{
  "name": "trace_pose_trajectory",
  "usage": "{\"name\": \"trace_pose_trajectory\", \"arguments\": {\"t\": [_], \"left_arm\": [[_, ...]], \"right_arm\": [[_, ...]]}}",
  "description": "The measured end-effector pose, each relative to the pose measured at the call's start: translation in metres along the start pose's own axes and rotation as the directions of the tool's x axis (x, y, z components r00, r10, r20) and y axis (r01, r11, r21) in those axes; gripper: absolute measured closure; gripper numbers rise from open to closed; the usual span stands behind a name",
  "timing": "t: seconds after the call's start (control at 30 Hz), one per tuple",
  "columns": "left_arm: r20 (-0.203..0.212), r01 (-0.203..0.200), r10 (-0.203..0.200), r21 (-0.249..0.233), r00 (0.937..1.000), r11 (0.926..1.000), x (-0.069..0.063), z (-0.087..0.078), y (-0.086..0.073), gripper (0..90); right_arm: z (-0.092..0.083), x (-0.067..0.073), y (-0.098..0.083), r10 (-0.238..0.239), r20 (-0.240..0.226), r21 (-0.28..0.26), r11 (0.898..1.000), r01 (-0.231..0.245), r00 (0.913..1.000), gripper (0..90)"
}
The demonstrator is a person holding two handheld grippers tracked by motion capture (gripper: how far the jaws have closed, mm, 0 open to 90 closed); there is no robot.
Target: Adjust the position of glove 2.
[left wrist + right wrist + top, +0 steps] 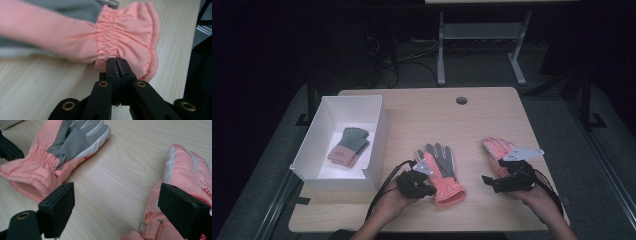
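Note:
A pink glove with a grey palm (441, 170) lies palm up at the table's middle, cuff toward me. My left gripper (431, 190) is at that cuff, jaws shut. In the left gripper view the shut tips (117, 62) rest against the gathered pink cuff (125, 37); I cannot tell whether any fabric is pinched. A second pink glove (497, 147) lies to the right, back up. My right gripper (492, 183) is open beside its cuff. In the right gripper view the wide jaws (117, 202) straddle bare table, with the right pad over the second glove (185, 170) and the first glove (67, 145) farther left.
A white open box (379, 135) stands at the table's left edge, holding a grey and pink knit glove (349, 145). The wooden table (492, 115) has a cable hole (461, 100) near its far edge. A desk frame stands on the floor beyond.

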State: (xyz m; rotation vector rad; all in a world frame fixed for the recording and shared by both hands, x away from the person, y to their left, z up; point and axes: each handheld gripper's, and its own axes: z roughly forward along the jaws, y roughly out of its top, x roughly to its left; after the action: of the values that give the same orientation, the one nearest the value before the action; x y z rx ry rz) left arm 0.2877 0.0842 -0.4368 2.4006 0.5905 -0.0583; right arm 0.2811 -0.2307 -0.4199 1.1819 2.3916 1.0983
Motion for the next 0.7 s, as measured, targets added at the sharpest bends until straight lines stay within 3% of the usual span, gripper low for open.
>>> {"name": "trace_pose_trajectory", "arguments": {"t": [0.17,0.3,0.47,0.6,0.7], "left_arm": [[0.024,-0.018,0.018,-0.018,0.9995,0.9997,-0.004,0.013,0.012,88.6],[0.041,-0.003,0.005,-0.044,0.9991,0.9990,-0.004,0.020,0.020,88.6],[0.021,-0.010,0.011,-0.046,0.9997,0.9989,0.000,0.011,0.014,85.4],[-0.030,0.011,-0.012,-0.057,0.9995,0.9983,0.008,-0.003,0.003,67.8],[-0.040,0.034,-0.037,-0.073,0.9985,0.9968,0.012,-0.009,-0.004,52.4]], "right_arm": [[-0.003,-0.003,0.002,0.023,-0.009,0.000,1.000,-0.023,0.9997,13.7],[-0.007,-0.005,0.002,0.051,-0.012,0.010,0.999,-0.051,0.9986,13.6],[-0.013,-0.010,0.003,0.068,-0.003,0.017,0.998,-0.067,0.9977,14.7],[-0.017,-0.019,0.005,0.092,0.017,0.012,0.996,-0.092,0.9956,17.5],[-0.017,-0.027,0.007,0.104,0.053,0.018,0.994,-0.105,0.9931,21.7]]}}
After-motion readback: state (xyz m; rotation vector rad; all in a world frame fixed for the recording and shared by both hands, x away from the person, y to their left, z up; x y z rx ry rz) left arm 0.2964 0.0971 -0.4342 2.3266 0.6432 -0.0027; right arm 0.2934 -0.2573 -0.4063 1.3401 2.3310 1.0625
